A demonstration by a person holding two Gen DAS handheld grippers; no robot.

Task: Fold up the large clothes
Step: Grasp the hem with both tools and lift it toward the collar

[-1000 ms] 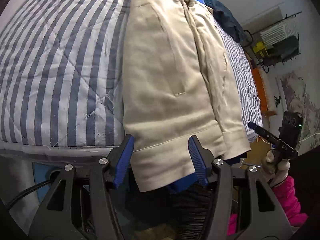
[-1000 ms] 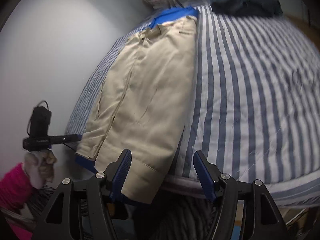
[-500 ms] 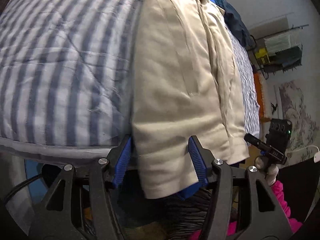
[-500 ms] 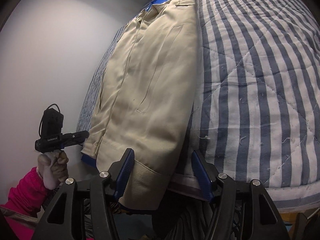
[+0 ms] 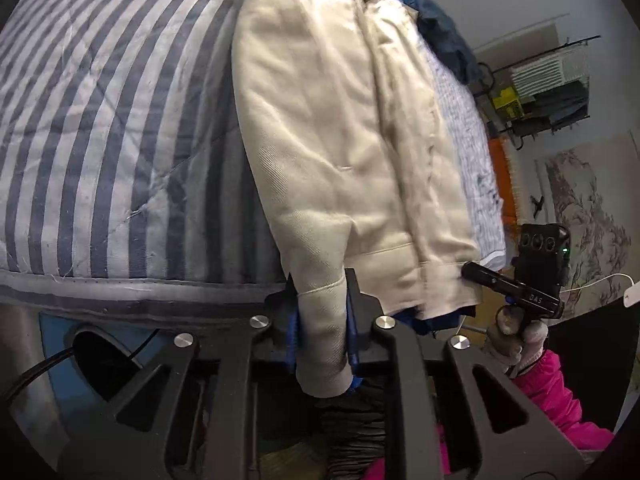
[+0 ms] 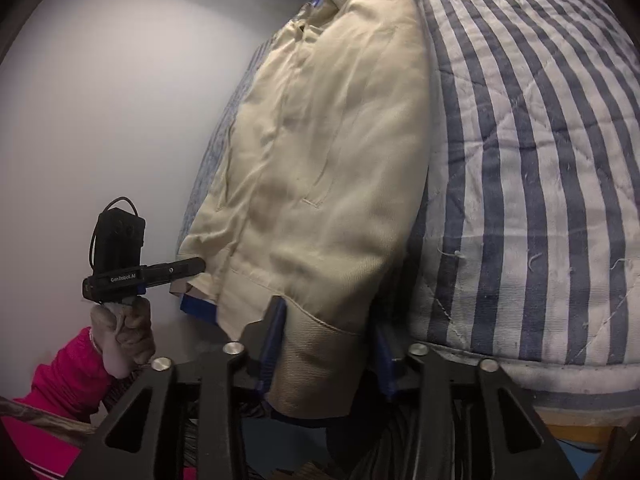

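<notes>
Both views are taken from just behind the grippers' fingers, low at the foot edge of the blue-and-white striped quilted bedspread [image 5: 100,128] [image 6: 540,160], angled down along it. The long beige cotton jacket [image 5: 340,140] [image 6: 320,160] is seen very close and shared by both, from opposite hem corners.

Beige jacket [image 5: 340,140]: matt woven twill cloth, ribbed hem at lower centre. Striped quilt [image 5: 100,120] on left: stitched cotton, soft, slightly fuzzy. Tongs [image 5: 321,320]: matt black plastic, blue ridged rubber pads, shiny metal screws. Pink sleeve [image 5: 560,396], lower right: fleecy cloth.
</notes>
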